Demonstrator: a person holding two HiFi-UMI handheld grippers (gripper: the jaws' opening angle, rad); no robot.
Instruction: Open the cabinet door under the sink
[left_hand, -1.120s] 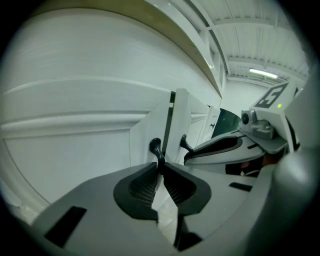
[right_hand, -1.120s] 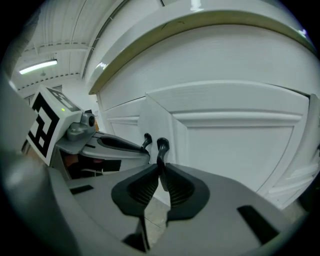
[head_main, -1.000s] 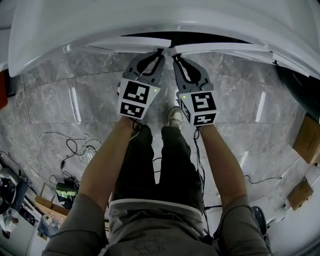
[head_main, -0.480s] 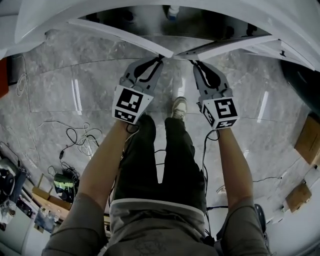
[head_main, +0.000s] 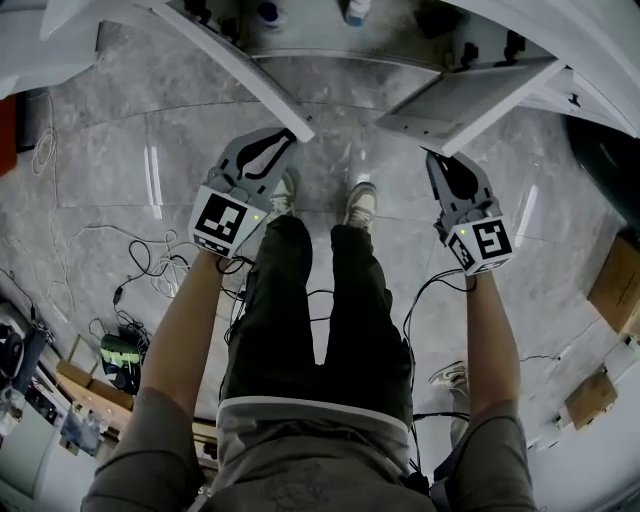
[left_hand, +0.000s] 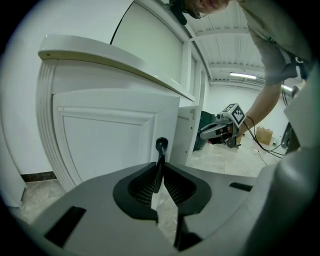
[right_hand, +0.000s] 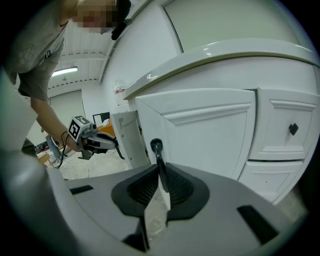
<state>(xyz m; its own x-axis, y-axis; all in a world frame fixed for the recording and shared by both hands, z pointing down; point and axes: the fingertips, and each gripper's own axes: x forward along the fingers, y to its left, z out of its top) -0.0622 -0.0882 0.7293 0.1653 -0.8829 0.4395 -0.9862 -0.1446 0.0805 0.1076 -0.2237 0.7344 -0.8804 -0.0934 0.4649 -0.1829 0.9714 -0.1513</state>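
Observation:
Both white doors of the cabinet under the sink stand swung outward. In the head view the left door (head_main: 240, 65) and the right door (head_main: 465, 95) frame the dark inside of the cabinet. My left gripper (head_main: 288, 138) is shut on the left door's black handle (left_hand: 161, 146), whose thin stem is pinched between the ribbed pads (left_hand: 145, 186). My right gripper (head_main: 433, 157) is shut on the right door's black handle (right_hand: 156, 147) in the same way. The left door panel (left_hand: 110, 145) and the right door panel (right_hand: 205, 135) fill the gripper views.
Bottles (head_main: 355, 10) stand inside the cabinet. The person's legs and shoes (head_main: 358, 205) are between the two grippers. Cables (head_main: 150, 270) trail on the marble floor at left, and cardboard boxes (head_main: 612, 280) sit at right. A drawer front with a black knob (right_hand: 293, 129) is right of the right door.
Both grippers have moved apart and back toward the person with the handles in them. The two doors have swung from nearly shut to wide apart, baring the cabinet's inside.

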